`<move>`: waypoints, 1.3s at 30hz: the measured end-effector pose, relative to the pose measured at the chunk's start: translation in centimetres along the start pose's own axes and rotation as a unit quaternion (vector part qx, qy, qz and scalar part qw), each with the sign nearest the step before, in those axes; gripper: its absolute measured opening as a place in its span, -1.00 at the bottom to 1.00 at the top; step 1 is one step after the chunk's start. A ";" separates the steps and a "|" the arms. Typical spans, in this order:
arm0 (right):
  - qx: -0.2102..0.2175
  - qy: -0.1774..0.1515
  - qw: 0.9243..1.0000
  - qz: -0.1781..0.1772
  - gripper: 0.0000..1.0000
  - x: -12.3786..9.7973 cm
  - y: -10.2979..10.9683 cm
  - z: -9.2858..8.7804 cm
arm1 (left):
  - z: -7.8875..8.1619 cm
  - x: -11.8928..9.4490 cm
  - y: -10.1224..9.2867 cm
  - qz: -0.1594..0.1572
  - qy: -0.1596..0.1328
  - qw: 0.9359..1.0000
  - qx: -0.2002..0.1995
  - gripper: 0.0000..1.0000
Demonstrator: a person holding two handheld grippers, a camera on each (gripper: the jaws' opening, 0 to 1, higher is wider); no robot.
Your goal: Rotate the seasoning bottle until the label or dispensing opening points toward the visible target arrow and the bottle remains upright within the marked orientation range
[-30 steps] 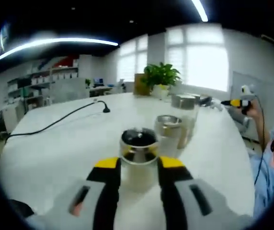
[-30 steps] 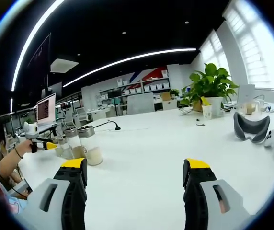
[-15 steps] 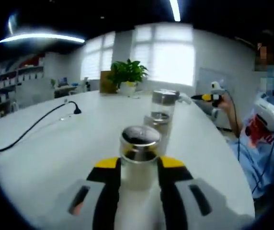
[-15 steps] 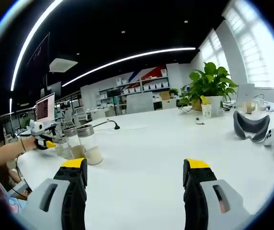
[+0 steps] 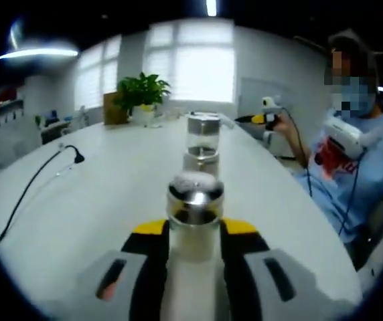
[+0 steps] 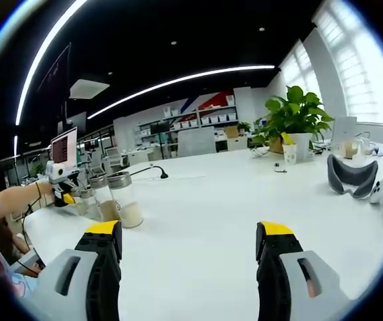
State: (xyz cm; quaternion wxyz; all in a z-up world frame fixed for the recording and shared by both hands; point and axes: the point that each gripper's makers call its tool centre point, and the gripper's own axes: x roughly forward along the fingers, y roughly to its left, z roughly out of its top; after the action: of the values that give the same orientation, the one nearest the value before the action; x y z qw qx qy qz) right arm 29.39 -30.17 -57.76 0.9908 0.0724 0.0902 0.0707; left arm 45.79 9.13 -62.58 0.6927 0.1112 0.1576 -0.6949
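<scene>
My left gripper is shut on a clear seasoning bottle with a silver metal cap, which stands upright on the white table. Its label and any arrow mark are hidden. Two more metal-capped jars, a tall one and a lower one, line up behind it. In the right gripper view the left gripper, held by a hand, sits at the far left beside the jars. My right gripper stands open over bare table, well away from them.
A potted plant and a black cable lie on the far side of the table. A person in blue sits at its right edge. A grey headset, a second plant and a monitor appear in the right gripper view.
The left gripper has swung around with the bottle still between its jaws, so the other jars now line up straight behind it. The right gripper has stayed put and open.
</scene>
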 end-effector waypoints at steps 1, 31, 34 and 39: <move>0.000 0.000 1.000 0.000 0.70 0.0 0.0 0.0 | 0.0 0.0 0.0 -0.005 0.000 1.000 -0.004 -0.37; -0.023 -0.002 1.000 0.021 0.70 0.0 1.1 0.4 | 2.0 -4.2 -0.3 0.310 -0.093 0.946 -0.019 0.45; -0.021 0.002 1.000 0.021 0.70 0.2 1.1 0.2 | 3.3 -4.7 -0.7 0.365 -0.123 0.922 -0.041 0.40; -0.016 0.004 1.000 0.024 0.70 0.2 1.1 0.1 | 3.1 -5.3 -0.6 0.434 -0.144 0.882 -0.114 0.24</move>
State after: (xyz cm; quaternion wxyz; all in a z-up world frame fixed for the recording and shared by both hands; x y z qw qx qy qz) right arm 29.47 -29.11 -57.57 0.9895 0.0579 0.0913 0.0958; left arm 45.47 12.90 -57.70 0.9481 -0.0130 0.0701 -0.3098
